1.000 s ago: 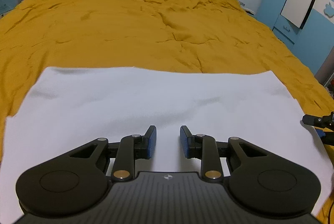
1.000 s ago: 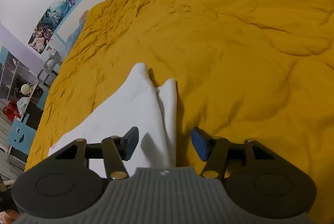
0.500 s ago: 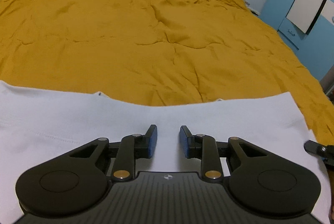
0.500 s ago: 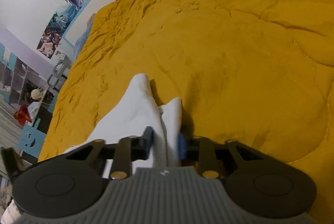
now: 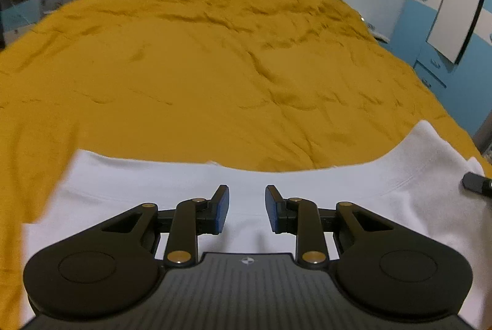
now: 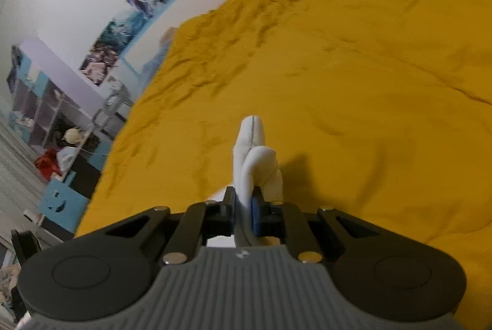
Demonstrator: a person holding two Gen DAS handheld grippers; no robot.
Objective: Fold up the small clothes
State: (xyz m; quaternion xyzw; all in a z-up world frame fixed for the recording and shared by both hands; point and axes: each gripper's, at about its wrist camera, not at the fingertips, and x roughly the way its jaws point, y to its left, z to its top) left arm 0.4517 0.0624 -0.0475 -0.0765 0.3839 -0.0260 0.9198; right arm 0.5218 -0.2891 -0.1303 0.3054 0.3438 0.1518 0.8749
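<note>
Right tool [image 6: 243,208] has just pinched shut on a bunched corner of the white shirt [image 5: 307,185] on the bed [image 5: 215,68], left tool [image 5: 247,208] spread over loose cloth, so we risk a lopsided drag or slip

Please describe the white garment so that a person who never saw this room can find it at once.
A mustard-yellow bedspread covers the whole bed. On its near edge lies the white garment, one corner pinched in the right gripper. It is the only white cloth there.

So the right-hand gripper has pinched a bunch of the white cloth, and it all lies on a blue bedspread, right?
Not quite: the bedspread is mustard yellow, not blue, as the right wrist view shows. The rest holds: the right gripper has just closed on a bunch of the white cloth.
</note>
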